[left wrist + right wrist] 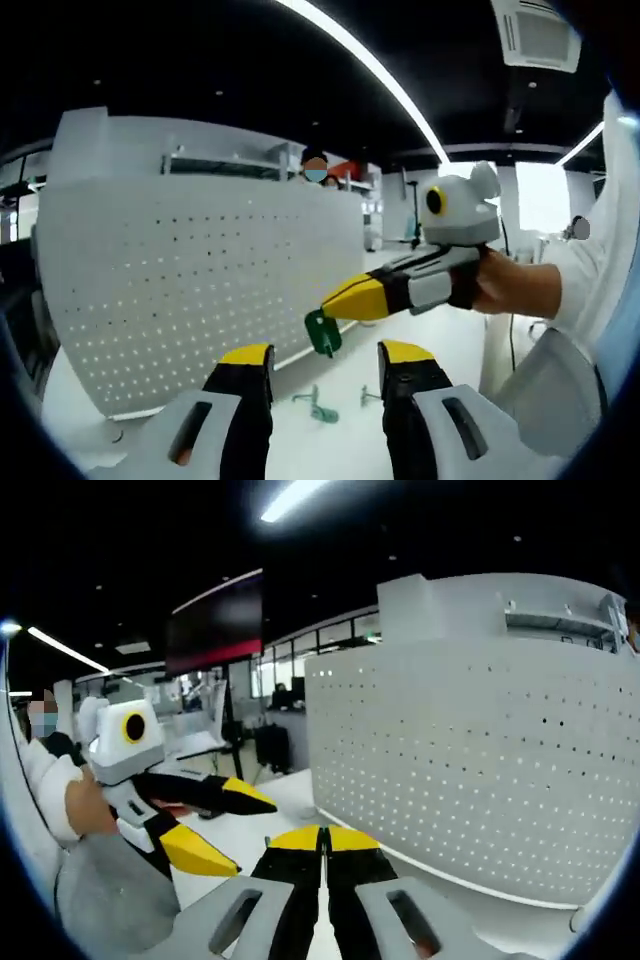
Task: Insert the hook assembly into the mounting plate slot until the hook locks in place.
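A: Left gripper view first. What does the right gripper (350, 305) have?

B: Its yellow tips are clamped on a small green hook (323, 333), just in front of the white perforated mounting plate (200, 290). The hook looks light and stiff, probably plastic, and is best pinched by its flat body. More hooks (318, 406) lie on the table (440, 350). The left gripper (325, 362) stands with jaws apart, empty.

A: And the right gripper view?

B: Its jaws meet; the hook is hidden there, I think. The plate (480, 770) stands upright alongside.
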### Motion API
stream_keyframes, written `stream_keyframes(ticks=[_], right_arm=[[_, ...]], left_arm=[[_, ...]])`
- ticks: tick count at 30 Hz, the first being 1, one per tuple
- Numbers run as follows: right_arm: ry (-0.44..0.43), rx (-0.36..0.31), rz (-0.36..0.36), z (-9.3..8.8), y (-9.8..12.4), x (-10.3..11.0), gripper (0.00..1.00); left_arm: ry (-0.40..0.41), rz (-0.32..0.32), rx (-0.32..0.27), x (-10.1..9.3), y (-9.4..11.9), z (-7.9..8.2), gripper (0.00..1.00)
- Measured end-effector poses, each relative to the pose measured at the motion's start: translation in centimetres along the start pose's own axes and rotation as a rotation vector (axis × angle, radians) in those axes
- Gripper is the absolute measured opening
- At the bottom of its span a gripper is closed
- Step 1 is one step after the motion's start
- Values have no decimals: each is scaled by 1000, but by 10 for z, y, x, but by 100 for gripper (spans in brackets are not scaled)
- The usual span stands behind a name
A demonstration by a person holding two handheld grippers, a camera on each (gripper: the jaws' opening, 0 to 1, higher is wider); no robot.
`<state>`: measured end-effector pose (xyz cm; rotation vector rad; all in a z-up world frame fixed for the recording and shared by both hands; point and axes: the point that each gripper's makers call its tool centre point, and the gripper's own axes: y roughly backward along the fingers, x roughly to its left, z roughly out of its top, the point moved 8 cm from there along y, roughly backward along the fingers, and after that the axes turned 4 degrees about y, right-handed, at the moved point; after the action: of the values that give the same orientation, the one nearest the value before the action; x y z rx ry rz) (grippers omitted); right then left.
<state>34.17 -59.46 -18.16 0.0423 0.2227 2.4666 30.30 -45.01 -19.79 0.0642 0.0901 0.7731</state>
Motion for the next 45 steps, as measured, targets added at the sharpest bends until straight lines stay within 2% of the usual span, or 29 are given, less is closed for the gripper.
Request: stream_keyframes(ticks=[9,26,33,45], right_arm=[[-13,-23,23,8,-3,11,0],[-44,-49,46,13,-3,20,0],[-54,-53,48,14,-4,21,0],[-60,-59,44,14,-4,21,0]], left_arm=[[-16,19,-25,-3,-4,3,26],[18,22,-83,-1,-6,5,11],[47,24,-92,2,-5,4,6],[43,28,-96,3,-5,4,5]])
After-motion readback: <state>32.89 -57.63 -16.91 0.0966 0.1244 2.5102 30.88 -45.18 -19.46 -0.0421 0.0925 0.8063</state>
